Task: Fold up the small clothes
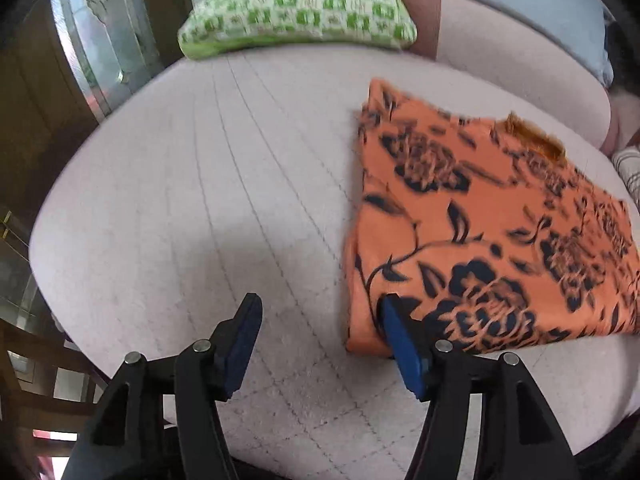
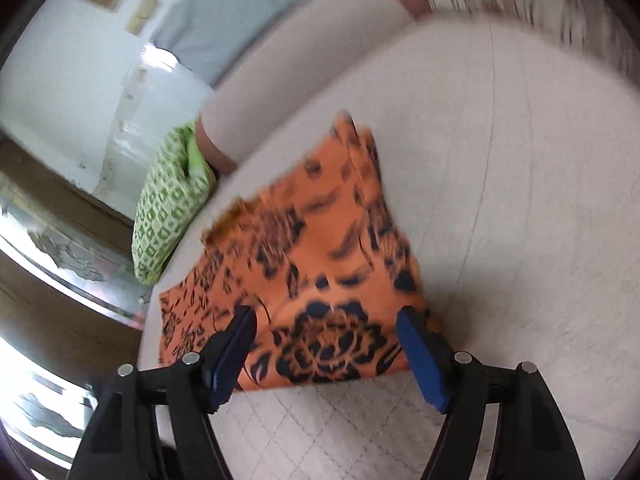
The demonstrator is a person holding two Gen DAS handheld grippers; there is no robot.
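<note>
An orange garment with a black flower print (image 1: 492,232) lies folded flat on a pale quilted cushion (image 1: 208,184). In the left wrist view it is on the right. My left gripper (image 1: 320,320) is open and empty. Its right fingertip (image 1: 394,312) is at the garment's near left corner. In the right wrist view the garment (image 2: 316,248) lies ahead at centre. My right gripper (image 2: 326,328) is open over its near edge, holding nothing. Both views are motion-blurred.
A green and white patterned pillow (image 1: 296,12) lies at the cushion's far edge; it also shows in the right wrist view (image 2: 168,200). The sofa back (image 1: 512,52) rises behind. A glass door and wooden frame (image 1: 80,60) stand to the left.
</note>
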